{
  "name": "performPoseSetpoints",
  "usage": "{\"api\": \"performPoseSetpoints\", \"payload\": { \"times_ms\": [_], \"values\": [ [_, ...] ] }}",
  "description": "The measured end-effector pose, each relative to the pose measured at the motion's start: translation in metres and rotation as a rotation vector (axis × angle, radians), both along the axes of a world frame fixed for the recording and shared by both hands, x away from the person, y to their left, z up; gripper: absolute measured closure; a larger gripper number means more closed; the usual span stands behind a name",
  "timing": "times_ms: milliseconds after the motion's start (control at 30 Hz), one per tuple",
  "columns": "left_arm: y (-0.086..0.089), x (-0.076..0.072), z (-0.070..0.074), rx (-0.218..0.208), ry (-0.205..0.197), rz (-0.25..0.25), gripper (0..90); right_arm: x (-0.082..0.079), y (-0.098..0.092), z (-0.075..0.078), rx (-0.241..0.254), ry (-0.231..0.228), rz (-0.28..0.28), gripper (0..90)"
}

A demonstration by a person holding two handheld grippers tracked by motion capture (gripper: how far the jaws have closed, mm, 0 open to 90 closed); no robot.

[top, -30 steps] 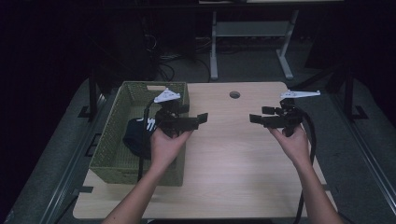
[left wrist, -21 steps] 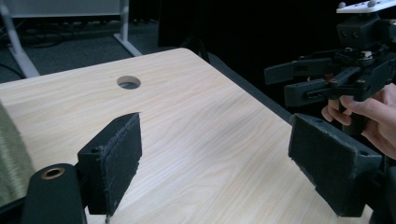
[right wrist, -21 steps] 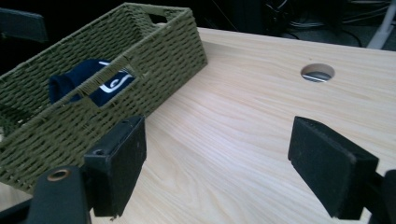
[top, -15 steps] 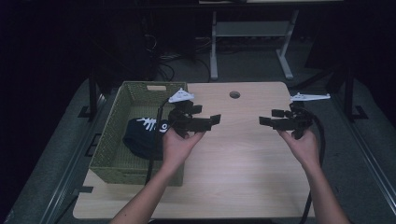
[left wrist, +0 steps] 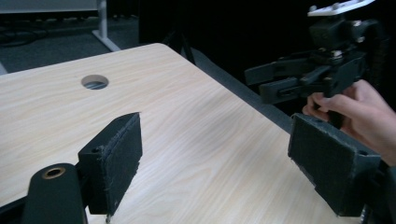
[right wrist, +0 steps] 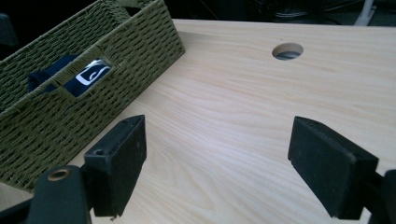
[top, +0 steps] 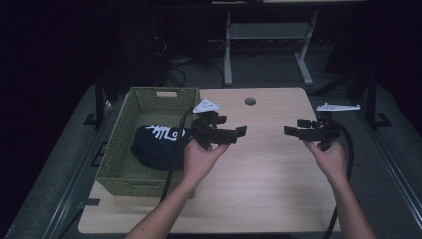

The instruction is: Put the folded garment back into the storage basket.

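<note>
My left gripper [top: 240,132] is held over the wooden table [top: 268,179], just right of a green woven basket [top: 115,169]. Its jaws are open with nothing between them, as the left gripper view [left wrist: 219,154] shows. My right gripper [top: 289,131] faces it from the right, a short gap away, and appears again in the left gripper view [left wrist: 275,81]. It is open and empty too [right wrist: 219,158]. A dark blue cloth with white print [top: 157,144] lies inside the basket and shows through the basket's handle slot [right wrist: 86,74].
A round cable hole [top: 250,101] sits near the table's far edge. Black cables trail from both grippers, the left one across the basket. Desk legs and cords stand on the dark floor beyond the table.
Both grippers have drifted right and slightly toward the person. The left one has moved off the basket's edge to over the bare table. Both stay open.
</note>
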State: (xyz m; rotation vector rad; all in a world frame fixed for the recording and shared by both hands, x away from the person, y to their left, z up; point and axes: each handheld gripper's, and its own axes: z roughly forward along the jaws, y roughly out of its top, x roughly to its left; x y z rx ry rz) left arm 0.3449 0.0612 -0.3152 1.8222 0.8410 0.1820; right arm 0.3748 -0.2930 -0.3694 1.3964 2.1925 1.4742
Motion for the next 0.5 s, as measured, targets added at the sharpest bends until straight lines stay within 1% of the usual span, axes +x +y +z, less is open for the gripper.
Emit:
{"api": "performPoseSetpoints", "payload": {
  "times_ms": [67,133,233,267,500],
  "values": [
    [-0.004,-0.002,-0.001,0.013,-0.007,-0.003,16.8,0.0,-0.003,-0.004,0.0,0.007,-0.005,19.1],
    [-0.007,-0.004,-0.003,0.019,-0.005,-0.012,16.9,-0.001,-0.006,-0.007,0.003,0.016,-0.01,19.1],
    [-0.01,-0.007,-0.006,0.011,-0.005,-0.017,17.0,-0.003,-0.01,-0.011,0.014,0.018,-0.011,19.0],
    [-0.011,-0.009,-0.007,0.015,-0.006,-0.022,17.0,-0.004,-0.011,-0.011,0.015,0.019,-0.015,19.0],
    [-0.017,-0.016,-0.014,0.003,-0.003,-0.039,17.0,-0.007,-0.019,-0.021,0.01,0.032,-0.031,19.0]
  ]
}}
